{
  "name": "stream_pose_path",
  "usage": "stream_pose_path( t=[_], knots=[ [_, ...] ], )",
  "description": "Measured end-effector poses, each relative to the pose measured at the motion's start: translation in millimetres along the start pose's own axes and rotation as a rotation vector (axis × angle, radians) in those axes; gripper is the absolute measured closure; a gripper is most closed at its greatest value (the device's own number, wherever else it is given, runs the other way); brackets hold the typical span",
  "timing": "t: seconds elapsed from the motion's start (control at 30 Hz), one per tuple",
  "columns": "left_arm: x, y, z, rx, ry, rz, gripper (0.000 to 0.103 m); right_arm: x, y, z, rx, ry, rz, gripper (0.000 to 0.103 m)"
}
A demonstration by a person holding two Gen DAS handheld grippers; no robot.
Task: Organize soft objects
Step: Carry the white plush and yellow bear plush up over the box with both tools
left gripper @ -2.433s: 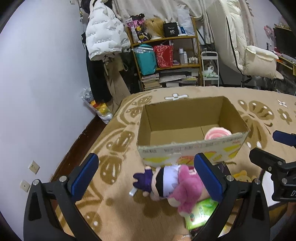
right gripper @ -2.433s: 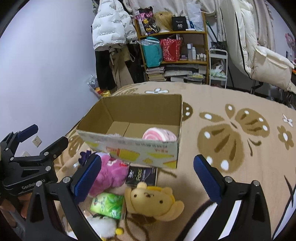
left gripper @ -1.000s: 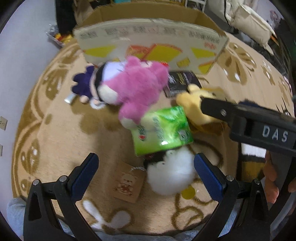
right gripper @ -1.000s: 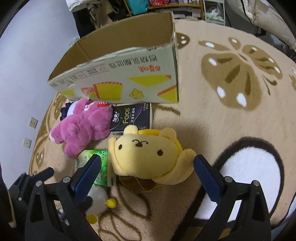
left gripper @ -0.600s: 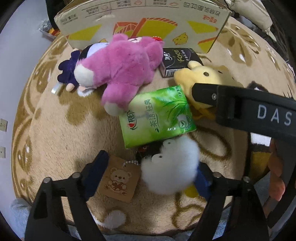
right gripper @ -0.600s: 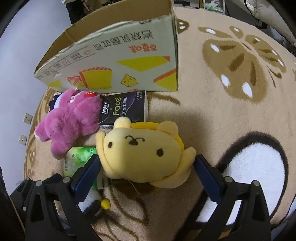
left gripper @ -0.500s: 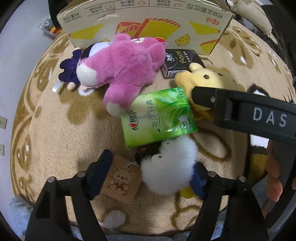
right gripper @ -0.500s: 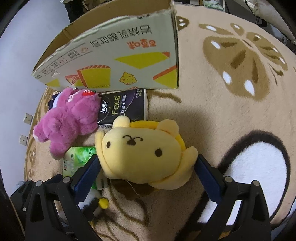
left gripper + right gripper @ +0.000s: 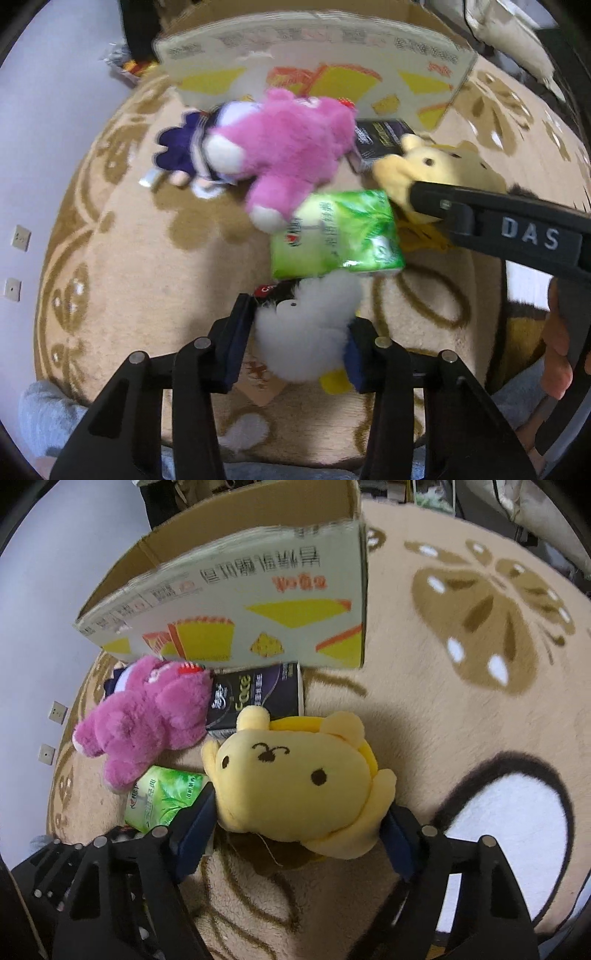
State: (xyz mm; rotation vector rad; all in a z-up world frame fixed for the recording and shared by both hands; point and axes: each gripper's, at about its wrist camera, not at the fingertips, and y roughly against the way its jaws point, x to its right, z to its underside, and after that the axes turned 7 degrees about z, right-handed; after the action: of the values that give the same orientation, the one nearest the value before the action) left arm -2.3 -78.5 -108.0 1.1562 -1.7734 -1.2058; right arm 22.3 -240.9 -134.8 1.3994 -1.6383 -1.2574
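My left gripper is shut on a white fluffy toy with yellow feet, low on the rug. My right gripper is shut on a yellow bear plush, its pads pressed on both sides. A pink plush bear lies on a purple-and-white doll in front of the open cardboard box. A green tissue pack and a black tissue pack lie between the toys.
The patterned beige rug stretches to the right of the box. A brown bear tag lies under the left gripper. The pale wall with sockets is on the left.
Both grippers came down from above the box to the rug. The left jaws closed on the white fluffy toy. The right jaws closed on the yellow bear.
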Motion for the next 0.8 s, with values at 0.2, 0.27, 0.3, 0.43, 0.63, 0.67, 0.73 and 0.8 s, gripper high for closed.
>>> stream_pose_path(
  t=[0.2,0.27,0.3,0.43,0.63,0.67,0.73,0.8],
  knots=[
    [-11,28,0,0.113,0.045,-0.028,0.060,6,30,-4,0.102,-0.037,-0.045,0.019],
    [-14,37,-1,0.148,0.048,-0.030,0.061,7,39,-5,0.133,-0.040,-0.053,0.019],
    [-15,42,-1,0.164,0.046,-0.033,0.061,8,44,-5,0.150,-0.041,-0.056,0.019],
    [-15,57,-6,0.231,0.041,-0.057,0.061,10,65,-9,0.231,-0.044,-0.071,0.019],
    [-21,73,-13,0.324,0.031,-0.097,0.061,10,95,-13,0.350,-0.026,-0.070,0.019],
    [-22,76,-15,0.335,0.033,-0.097,0.061,8,97,-14,0.359,-0.024,-0.068,0.019],
    [-26,79,-17,0.359,0.031,-0.096,0.061,8,103,-16,0.383,-0.021,-0.068,0.019],
    [-27,85,-22,0.390,0.031,-0.100,0.061,8,108,-18,0.404,-0.021,-0.073,0.019]
  ],
)
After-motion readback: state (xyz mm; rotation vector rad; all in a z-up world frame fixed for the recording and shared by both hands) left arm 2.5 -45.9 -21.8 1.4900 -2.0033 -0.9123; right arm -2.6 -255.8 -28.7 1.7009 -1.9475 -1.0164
